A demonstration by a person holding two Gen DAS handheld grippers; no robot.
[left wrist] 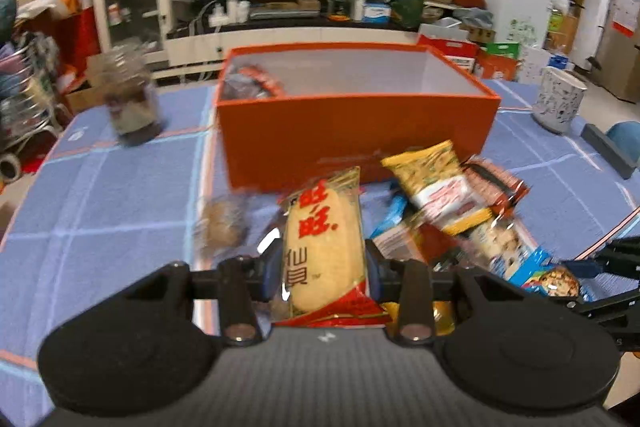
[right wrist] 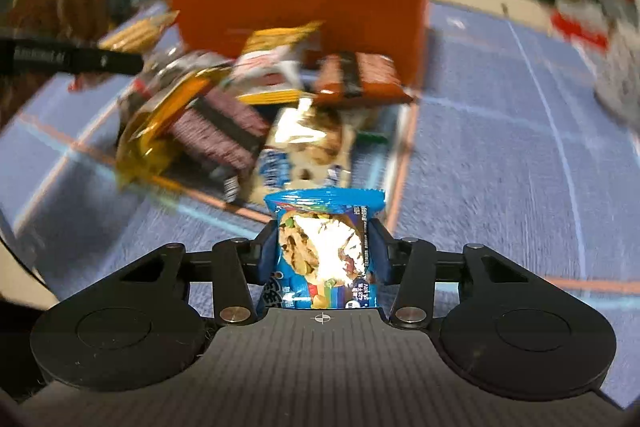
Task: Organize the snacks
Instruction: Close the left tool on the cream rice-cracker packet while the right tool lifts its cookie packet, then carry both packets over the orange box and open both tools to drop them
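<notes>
The left gripper [left wrist: 324, 265] is matt black, with blue pads on its fingers [left wrist: 273, 267]. Behind them a thin cross rail carries two black link arms, each ending in a silver round screw. Two wide rounded lobes sit at the sides of a ribbed grey plate. The right gripper [right wrist: 326, 255] has the same build, and its plate bears a small white crosshair mark.

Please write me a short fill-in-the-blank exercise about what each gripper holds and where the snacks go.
1. The left gripper is shut on a rice cracker whose packet bears large ____ characters.
2. The right gripper is shut on a ____ nut packet.
3. Behind the snack pile stands an open ____ box.
4. The box stands on a ____ checked tablecloth.

Missing words: red; blue; orange; blue
</notes>
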